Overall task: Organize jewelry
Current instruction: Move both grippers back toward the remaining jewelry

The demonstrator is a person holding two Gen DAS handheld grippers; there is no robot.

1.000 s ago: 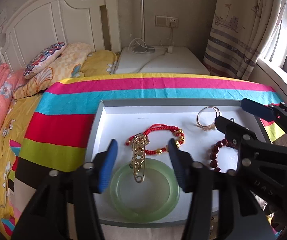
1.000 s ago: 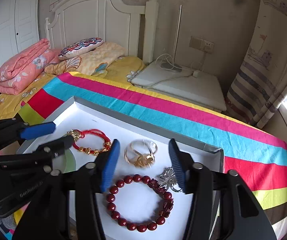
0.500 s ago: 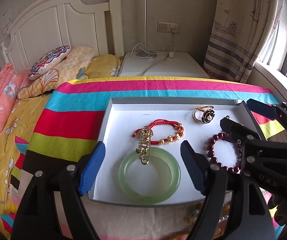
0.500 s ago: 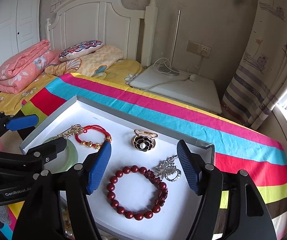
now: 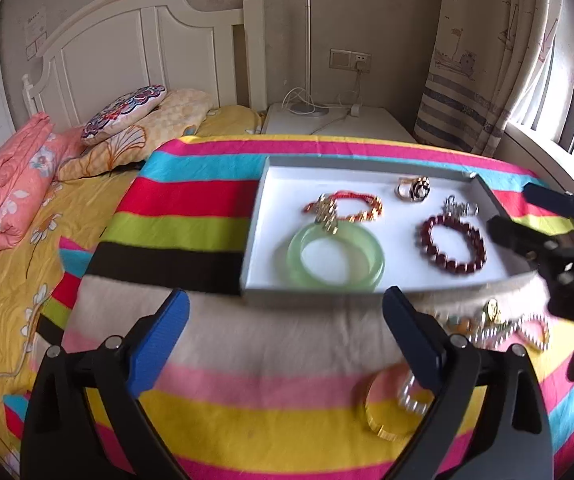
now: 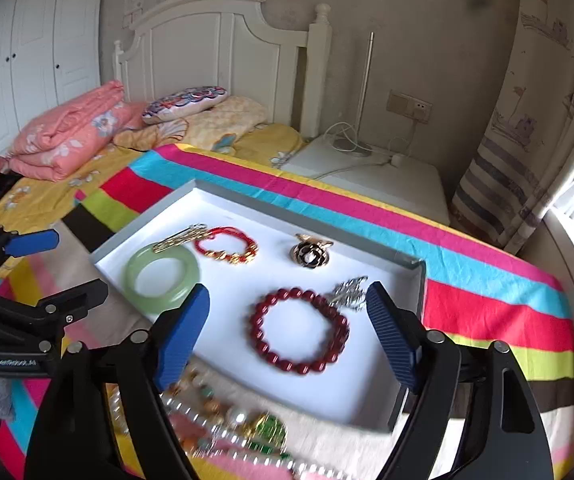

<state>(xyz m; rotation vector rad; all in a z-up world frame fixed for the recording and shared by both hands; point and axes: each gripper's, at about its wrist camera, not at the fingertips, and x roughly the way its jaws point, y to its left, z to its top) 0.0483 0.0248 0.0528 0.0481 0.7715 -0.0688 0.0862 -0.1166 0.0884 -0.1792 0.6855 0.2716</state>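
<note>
A shallow white tray (image 5: 271, 184) (image 6: 375, 396) lies on the striped blanket. In it lie a green jade bangle (image 5: 336, 257) (image 6: 161, 275), a gold pin (image 5: 326, 213) across its far rim, a red-and-gold cord bracelet (image 5: 351, 204) (image 6: 227, 245), a black flower ring (image 5: 414, 189) (image 6: 310, 251), a dark red bead bracelet (image 5: 453, 245) (image 6: 300, 330) and a silver brooch (image 6: 349, 289). Loose jewelry (image 6: 223, 420) (image 5: 495, 322) and a gold bangle (image 5: 391, 412) lie before the tray. My left gripper (image 5: 285, 340) and right gripper (image 6: 287, 340) are open and empty, near the tray's front edge.
Striped blanket (image 5: 175, 216) covers a yellow bed. Pillows (image 5: 127, 110) and a folded pink quilt (image 5: 3, 192) lie at the left by the white headboard. A white nightstand (image 6: 367, 168) with cables and a curtain (image 6: 527, 128) stand behind and right.
Both grippers have opened wider and pulled back and up from the tray. The loose jewelry in front of the tray has come into view.
</note>
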